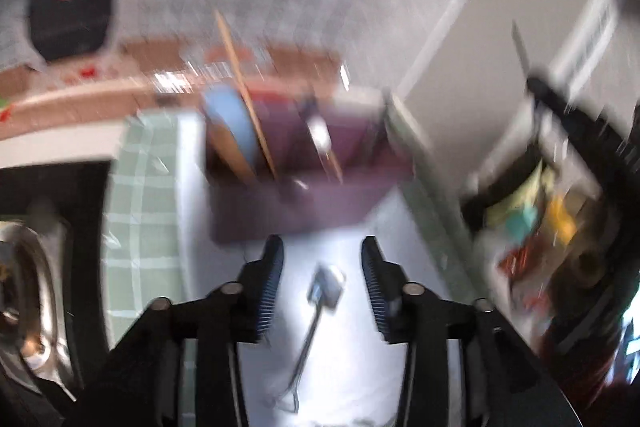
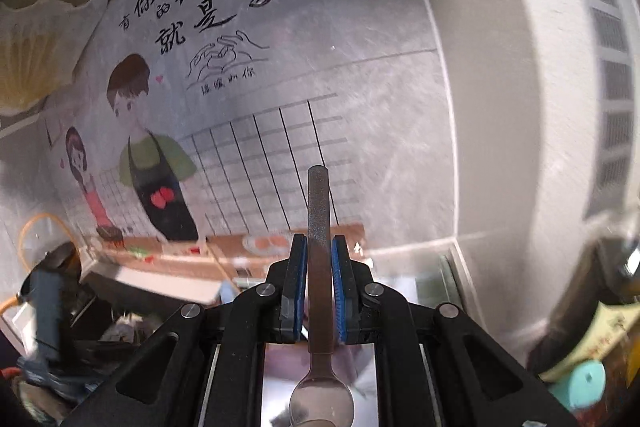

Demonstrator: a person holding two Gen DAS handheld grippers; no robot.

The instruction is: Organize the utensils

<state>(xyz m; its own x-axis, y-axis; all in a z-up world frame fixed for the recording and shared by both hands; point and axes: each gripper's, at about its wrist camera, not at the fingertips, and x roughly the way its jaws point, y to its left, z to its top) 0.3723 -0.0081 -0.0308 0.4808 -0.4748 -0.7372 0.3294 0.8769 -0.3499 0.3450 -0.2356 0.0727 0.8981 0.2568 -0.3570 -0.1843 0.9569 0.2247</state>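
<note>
Right wrist — tongs (image 2: 319, 291) grip spoon (image 2: 319, 267); left — purple holder (image 1: 296, 211).

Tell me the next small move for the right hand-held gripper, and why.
Probably carry the spoon toward the purple organizer box and lower it in. The right hand-held gripper is clamped on its handle, and the box already holds upright utensils.

The spoon (image 2: 320, 307) is brushed, glossy metal, the purple organizer box (image 1: 288, 207) matt plastic, and its upright stick (image 1: 244, 95) bare wood.
</note>
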